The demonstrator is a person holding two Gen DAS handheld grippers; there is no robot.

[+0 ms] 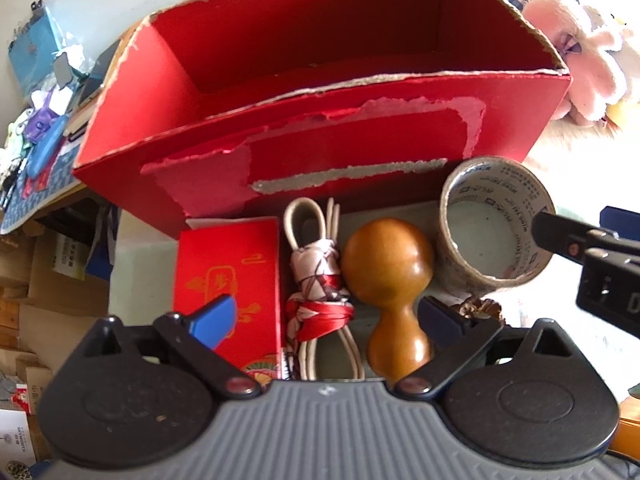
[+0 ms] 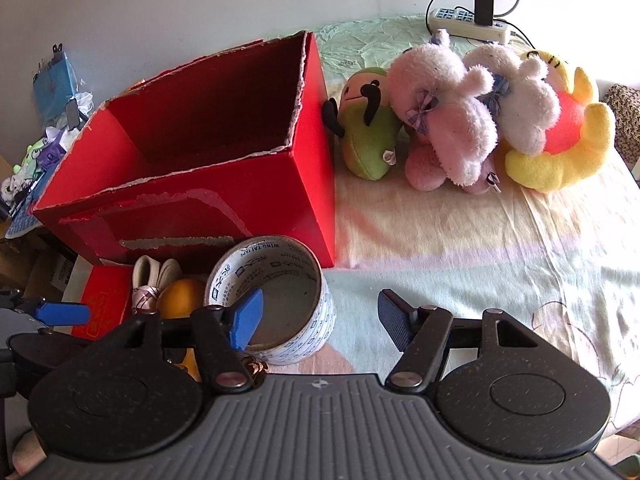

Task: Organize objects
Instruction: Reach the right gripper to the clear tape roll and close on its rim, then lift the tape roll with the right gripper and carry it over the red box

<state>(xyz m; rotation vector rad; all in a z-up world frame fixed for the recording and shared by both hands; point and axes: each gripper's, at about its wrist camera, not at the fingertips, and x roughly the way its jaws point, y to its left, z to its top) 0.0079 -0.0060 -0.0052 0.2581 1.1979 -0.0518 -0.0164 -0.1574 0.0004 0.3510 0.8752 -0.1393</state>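
Observation:
A large open red cardboard box stands on the bed, and I see nothing inside it. In front of it lie a small red packet with gold print, a cream cord bundle tied with red-and-white ribbon, a wooden gourd and a roll of printed tape. My left gripper hangs open above the cord and gourd, touching neither. My right gripper is open and straddles the roll's right wall, with one finger inside the ring and the other outside, not pressing.
Plush toys sit right of the box: green, pink, white, yellow. A power strip with cables lies behind them. Clutter fills a desk on the left. A pale blanket covers the bed.

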